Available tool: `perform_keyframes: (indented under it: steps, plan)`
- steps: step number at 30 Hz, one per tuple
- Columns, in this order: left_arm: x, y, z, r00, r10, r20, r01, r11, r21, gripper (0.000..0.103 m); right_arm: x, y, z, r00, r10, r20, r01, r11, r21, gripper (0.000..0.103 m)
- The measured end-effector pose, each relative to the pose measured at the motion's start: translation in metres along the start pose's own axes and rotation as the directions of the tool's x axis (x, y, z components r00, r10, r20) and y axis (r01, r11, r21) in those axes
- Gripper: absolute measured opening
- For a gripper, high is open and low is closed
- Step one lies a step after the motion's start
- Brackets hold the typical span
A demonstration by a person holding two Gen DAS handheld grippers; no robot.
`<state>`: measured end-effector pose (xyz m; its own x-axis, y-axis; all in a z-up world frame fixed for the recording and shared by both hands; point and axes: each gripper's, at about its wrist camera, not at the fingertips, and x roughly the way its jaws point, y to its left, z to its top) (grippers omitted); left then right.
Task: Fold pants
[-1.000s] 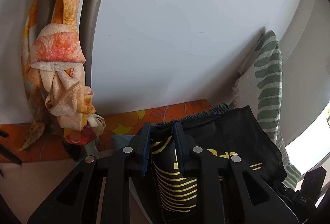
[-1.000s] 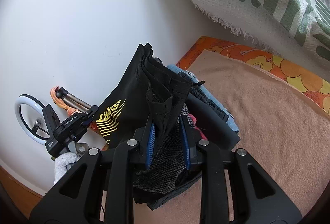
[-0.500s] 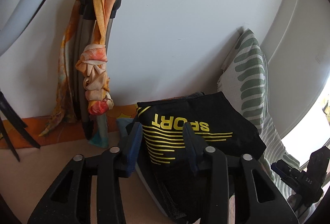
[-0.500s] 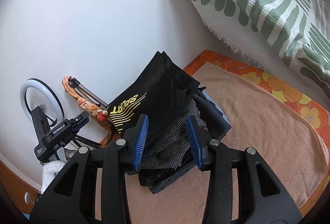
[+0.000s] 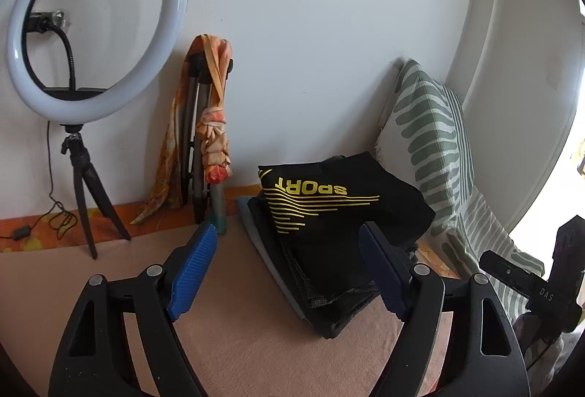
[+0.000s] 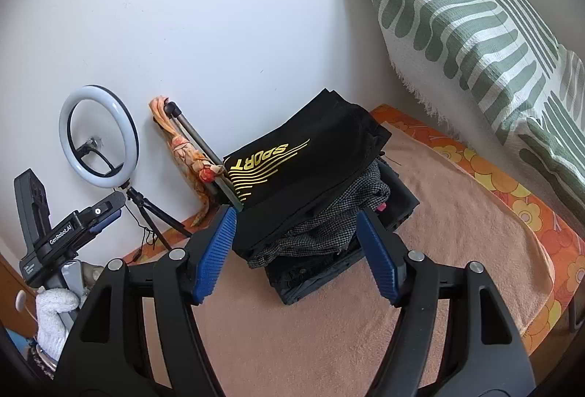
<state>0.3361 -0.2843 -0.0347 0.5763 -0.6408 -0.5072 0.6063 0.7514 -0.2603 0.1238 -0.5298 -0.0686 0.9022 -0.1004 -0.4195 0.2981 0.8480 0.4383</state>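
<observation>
Folded black pants with a yellow SPORT print (image 5: 329,203) lie on top of a stack of folded clothes against the wall; they also show in the right wrist view (image 6: 292,170). Under them lie a grey checked garment (image 6: 329,225) and dark clothes. My left gripper (image 5: 289,243) is open and empty, a short way in front of the stack. My right gripper (image 6: 296,232) is open and empty, its blue pads either side of the stack's near edge but apart from it. The left gripper's body (image 6: 65,232) shows at the left of the right wrist view.
The stack rests on a peach blanket (image 6: 438,232) over an orange flowered sheet. A green-striped pillow (image 6: 475,31) leans on the wall to the right. A ring light on a tripod (image 5: 84,31) and a second tripod wrapped in an orange scarf (image 5: 208,126) stand to the left.
Both grippers let go of the black pants, opened wide and drew back from the stack. The pants now rest on top of the pile.
</observation>
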Motion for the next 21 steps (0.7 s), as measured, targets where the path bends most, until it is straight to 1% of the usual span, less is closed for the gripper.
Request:
perform_keyframes:
  steps: [2, 4, 7, 12, 18, 21]
  plan:
    - [-0.014, 0.001, -0.008, 1.0, 0.012, 0.003, -0.012, 1.0, 0.0, 0.081, -0.003, 0.012, -0.006, 1.0, -0.002, 0.002, 0.003, 0.999, -0.032, 0.077]
    - [-0.03, 0.002, -0.018, 1.0, 0.025, 0.008, -0.025, 1.0, 0.003, 0.081, -0.006, 0.022, -0.012, 1.0, -0.006, 0.004, 0.007, 0.998, -0.055, 0.085]
    - [-0.051, 0.004, -0.033, 0.999, 0.045, 0.01, -0.045, 0.999, 0.017, 0.083, -0.01, 0.04, -0.021, 1.0, -0.017, 0.016, 0.018, 0.994, -0.104, 0.092]
    - [-0.076, 0.014, -0.059, 0.994, 0.104, 0.012, -0.104, 0.994, 0.01, 0.086, -0.013, 0.065, -0.039, 0.999, -0.031, 0.031, 0.036, 0.984, -0.177, 0.1]
    - [-0.094, 0.026, -0.092, 0.992, 0.128, -0.011, -0.128, 0.992, -0.001, 0.086, -0.016, 0.082, -0.058, 0.996, -0.067, 0.06, 0.079, 0.97, -0.23, 0.103]
    - [-0.103, 0.031, -0.105, 0.99, 0.141, 0.002, -0.141, 0.99, -0.01, 0.086, -0.017, 0.089, -0.066, 0.994, -0.086, 0.07, 0.102, 0.96, -0.26, 0.103]
